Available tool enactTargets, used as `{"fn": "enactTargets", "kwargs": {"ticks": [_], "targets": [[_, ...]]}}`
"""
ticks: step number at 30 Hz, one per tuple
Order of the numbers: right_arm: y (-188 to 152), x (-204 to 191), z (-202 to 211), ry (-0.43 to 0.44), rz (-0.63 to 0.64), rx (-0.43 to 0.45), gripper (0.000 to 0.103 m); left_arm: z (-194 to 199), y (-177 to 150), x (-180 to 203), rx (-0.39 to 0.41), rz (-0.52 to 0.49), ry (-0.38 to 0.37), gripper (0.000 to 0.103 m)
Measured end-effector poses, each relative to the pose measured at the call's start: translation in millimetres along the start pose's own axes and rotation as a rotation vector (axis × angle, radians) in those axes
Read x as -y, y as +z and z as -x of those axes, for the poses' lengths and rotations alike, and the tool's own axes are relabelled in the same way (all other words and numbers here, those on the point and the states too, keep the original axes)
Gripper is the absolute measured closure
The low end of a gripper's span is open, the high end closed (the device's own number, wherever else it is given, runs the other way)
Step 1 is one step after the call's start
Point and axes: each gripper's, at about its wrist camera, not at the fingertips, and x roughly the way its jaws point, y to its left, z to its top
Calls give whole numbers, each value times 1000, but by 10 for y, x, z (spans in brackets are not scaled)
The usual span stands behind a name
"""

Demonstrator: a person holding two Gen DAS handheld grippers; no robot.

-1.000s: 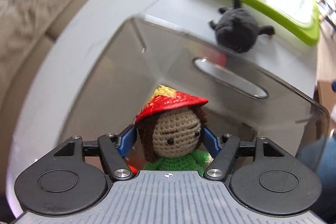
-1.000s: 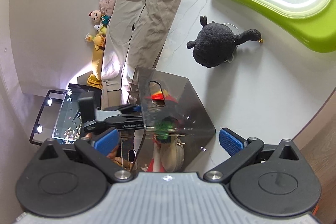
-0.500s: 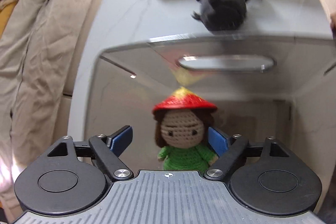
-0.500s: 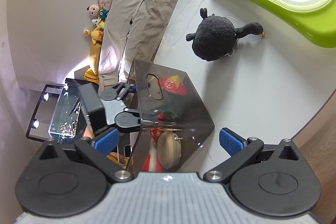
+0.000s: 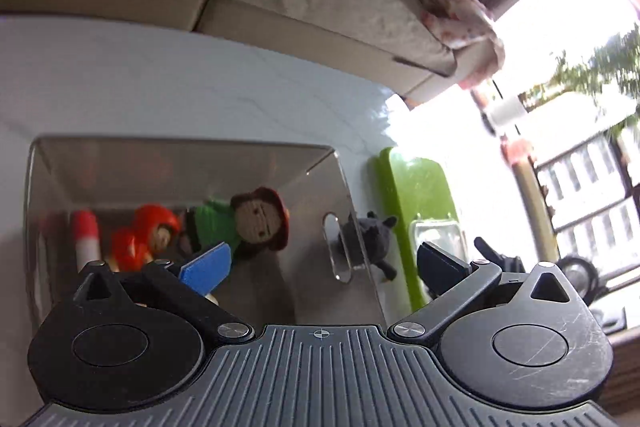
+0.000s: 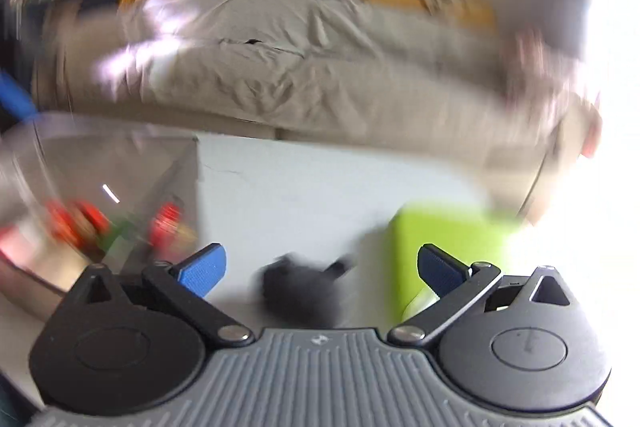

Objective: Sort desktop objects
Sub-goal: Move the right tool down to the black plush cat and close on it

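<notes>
A smoked clear box (image 5: 120, 163) stands on the white table. Inside it lie a crocheted doll (image 5: 248, 223) with a red hat and green body, a red hooded figure (image 5: 140, 239) and a red-and-white piece (image 5: 86, 239). My left gripper (image 5: 320, 267) hangs open above the box with nothing between its fingers. A black plush (image 5: 372, 239) shows through the box wall. In the blurred right wrist view the black plush (image 6: 300, 291) lies on the table between the fingers of my open right gripper (image 6: 320, 269), with the box (image 6: 100, 187) at the left.
A lime green tray (image 5: 420, 195) with a clear lid (image 5: 440, 239) lies right of the box, and the tray (image 6: 436, 243) also sits beside the plush. A beige sofa (image 6: 300, 67) with soft toys runs behind the table (image 5: 200, 87). Bright windows are at the right.
The left gripper let go of the crocheted doll, which now lies on its side in the box, and swung round. The right gripper swept fast toward the black plush.
</notes>
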Motion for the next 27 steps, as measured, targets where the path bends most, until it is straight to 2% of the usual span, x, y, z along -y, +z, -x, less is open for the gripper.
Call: {"fn": "enactTargets", "kwargs": {"ticks": [1, 2, 3, 5, 7, 9, 10, 11, 12, 13, 16, 19, 22, 25, 27], "targets": [[18, -44, -146, 2, 29, -43, 0, 18, -80, -97, -5, 58, -26, 0], [45, -44, -313, 34, -1, -119, 2, 20, -160, -196, -16, 114, -54, 0], [76, -8, -490, 68, -76, -209, 3, 18, -230, -284, -27, 162, -77, 0], [142, 123, -767, 55, -271, -337, 12, 33, -351, -417, -22, 224, -104, 0], [214, 266, -931, 39, -430, -392, 14, 68, -430, -505, 6, 248, -113, 0], [242, 407, -1080, 78, -582, -449, 15, 110, -478, -561, 38, 255, -113, 0], [233, 468, -1153, 98, -658, -486, 19, 128, -493, -586, 51, 259, -116, 0], [211, 516, -1230, 114, -732, -525, 31, 146, -507, -612, 60, 262, -121, 0], [168, 547, -1311, 123, -802, -564, 37, 160, -515, -627, 61, 261, -128, 0], [137, 567, -1376, 116, -852, -591, 40, 172, -521, -638, 61, 258, -135, 0], [120, 548, -1435, 54, -857, -612, 38, 206, -552, -657, 60, 243, -146, 0], [138, 485, -1424, 25, -799, -634, 27, 228, -577, -700, 57, 240, -142, 0], [157, 422, -1413, -5, -741, -655, 26, 272, -602, -812, 61, 263, -144, 0], [176, 359, -1402, -34, -683, -675, 17, 311, -620, -938, 79, 300, -142, 0], [139, 373, -1404, -16, -716, -692, 17, 302, -624, -1013, 84, 331, -148, 0]]}}
